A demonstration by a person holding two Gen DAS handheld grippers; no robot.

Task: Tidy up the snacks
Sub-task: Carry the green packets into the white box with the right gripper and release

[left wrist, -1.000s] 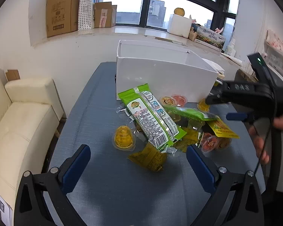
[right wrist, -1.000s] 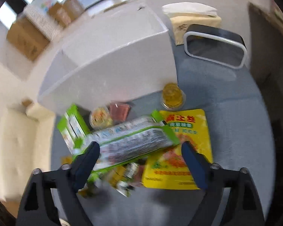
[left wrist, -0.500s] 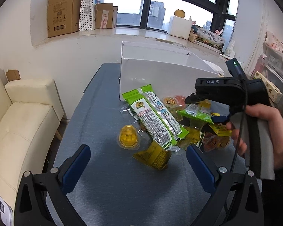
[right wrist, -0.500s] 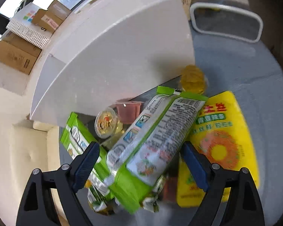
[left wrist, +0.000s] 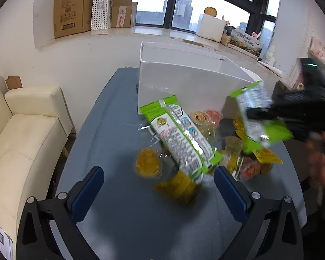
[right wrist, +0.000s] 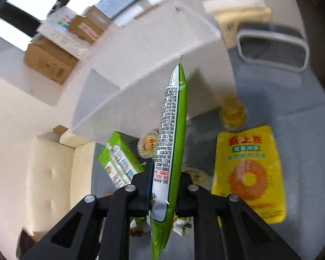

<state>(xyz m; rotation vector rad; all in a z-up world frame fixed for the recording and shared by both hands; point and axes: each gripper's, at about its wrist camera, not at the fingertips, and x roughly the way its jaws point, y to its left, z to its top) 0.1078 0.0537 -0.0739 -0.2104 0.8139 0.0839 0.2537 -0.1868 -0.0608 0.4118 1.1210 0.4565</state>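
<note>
My right gripper (right wrist: pixel 165 173) is shut on a long green snack packet (right wrist: pixel 173 119) and holds it edge-up above the pile, in front of the white box (right wrist: pixel 151 65). In the left wrist view the same packet (left wrist: pixel 255 112) hangs tilted at the right, pinched by the right gripper (left wrist: pixel 262 114) near the box (left wrist: pixel 184 86). A second green packet (left wrist: pixel 179 138) lies on the blue-grey table (left wrist: pixel 119 216) among jelly cups (left wrist: pixel 147 162) and small yellow packets. A large yellow pouch (right wrist: pixel 249 173) lies flat on the right. My left gripper (left wrist: pixel 158 173) stands open, close before the pile, holding nothing.
A cream sofa (left wrist: pixel 21 140) stands left of the table. A grey-rimmed dark tray (right wrist: pixel 273 49) sits behind the box on the right. Cardboard boxes (left wrist: pixel 71 8) line the window sill. A person's hand (left wrist: pixel 320 162) holds the right gripper at the table's right side.
The right gripper closed on the long green packet and lifted it off the pile, turning it on edge. The left gripper stayed in place.
</note>
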